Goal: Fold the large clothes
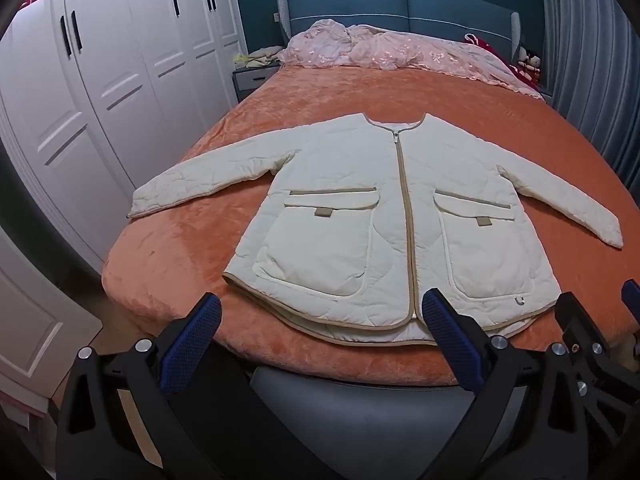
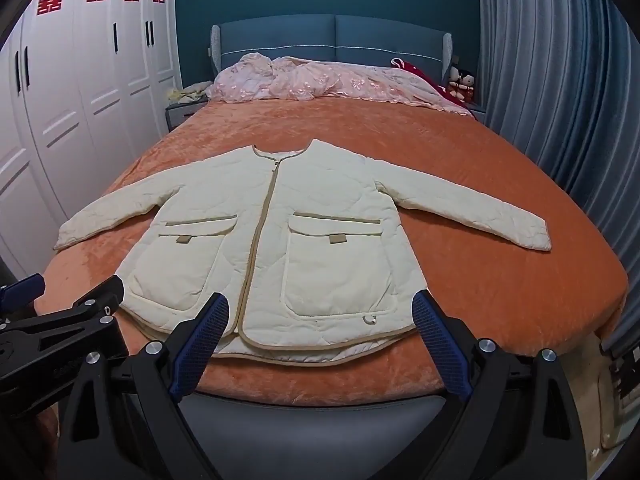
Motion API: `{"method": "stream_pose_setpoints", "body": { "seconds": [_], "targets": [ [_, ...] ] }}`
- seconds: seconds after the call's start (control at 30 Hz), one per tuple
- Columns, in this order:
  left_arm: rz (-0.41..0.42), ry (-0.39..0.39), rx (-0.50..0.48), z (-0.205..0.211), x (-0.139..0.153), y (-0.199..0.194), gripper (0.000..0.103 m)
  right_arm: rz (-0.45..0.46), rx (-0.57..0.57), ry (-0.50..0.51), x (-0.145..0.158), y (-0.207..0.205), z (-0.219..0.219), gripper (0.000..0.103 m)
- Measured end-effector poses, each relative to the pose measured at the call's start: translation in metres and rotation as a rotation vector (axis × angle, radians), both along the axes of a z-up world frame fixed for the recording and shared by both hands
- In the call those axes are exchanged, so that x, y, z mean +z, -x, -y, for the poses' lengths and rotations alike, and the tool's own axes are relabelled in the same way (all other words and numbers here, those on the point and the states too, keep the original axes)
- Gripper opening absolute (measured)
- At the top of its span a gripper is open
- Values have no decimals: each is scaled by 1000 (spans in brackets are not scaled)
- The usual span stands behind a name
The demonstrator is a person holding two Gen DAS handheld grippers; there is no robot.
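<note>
A cream quilted jacket (image 1: 360, 208) with tan trim lies flat, front up and zipped, on the orange bedspread (image 1: 180, 248), both sleeves spread out to the sides. It also shows in the right wrist view (image 2: 288, 240). My left gripper (image 1: 322, 310) is open and empty, just short of the jacket's hem on its left half. My right gripper (image 2: 320, 310) is open and empty, at the hem on the jacket's right half. The right gripper's body shows at the right edge of the left wrist view (image 1: 580, 328).
A crumpled pink quilt (image 2: 320, 80) lies at the head of the bed by the blue headboard (image 2: 332, 36). White wardrobes (image 1: 100, 80) stand on the left, grey curtains (image 2: 560, 100) on the right. The grey bed foot (image 2: 312, 420) is right below the grippers.
</note>
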State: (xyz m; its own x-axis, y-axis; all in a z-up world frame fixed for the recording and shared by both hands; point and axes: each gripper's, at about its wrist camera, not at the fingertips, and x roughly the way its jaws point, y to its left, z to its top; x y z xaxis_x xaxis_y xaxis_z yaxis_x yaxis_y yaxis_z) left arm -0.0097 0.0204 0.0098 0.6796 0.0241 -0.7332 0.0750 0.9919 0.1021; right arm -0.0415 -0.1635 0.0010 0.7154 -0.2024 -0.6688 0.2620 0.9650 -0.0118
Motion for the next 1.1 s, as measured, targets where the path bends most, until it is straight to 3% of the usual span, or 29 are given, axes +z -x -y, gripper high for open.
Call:
{"method": "stream_pose_setpoints", "body": {
  "seconds": [1.1],
  "targets": [
    [-12, -2, 34, -17, 2, 2, 98, 8, 56, -23, 1, 1, -15, 91]
  ]
}}
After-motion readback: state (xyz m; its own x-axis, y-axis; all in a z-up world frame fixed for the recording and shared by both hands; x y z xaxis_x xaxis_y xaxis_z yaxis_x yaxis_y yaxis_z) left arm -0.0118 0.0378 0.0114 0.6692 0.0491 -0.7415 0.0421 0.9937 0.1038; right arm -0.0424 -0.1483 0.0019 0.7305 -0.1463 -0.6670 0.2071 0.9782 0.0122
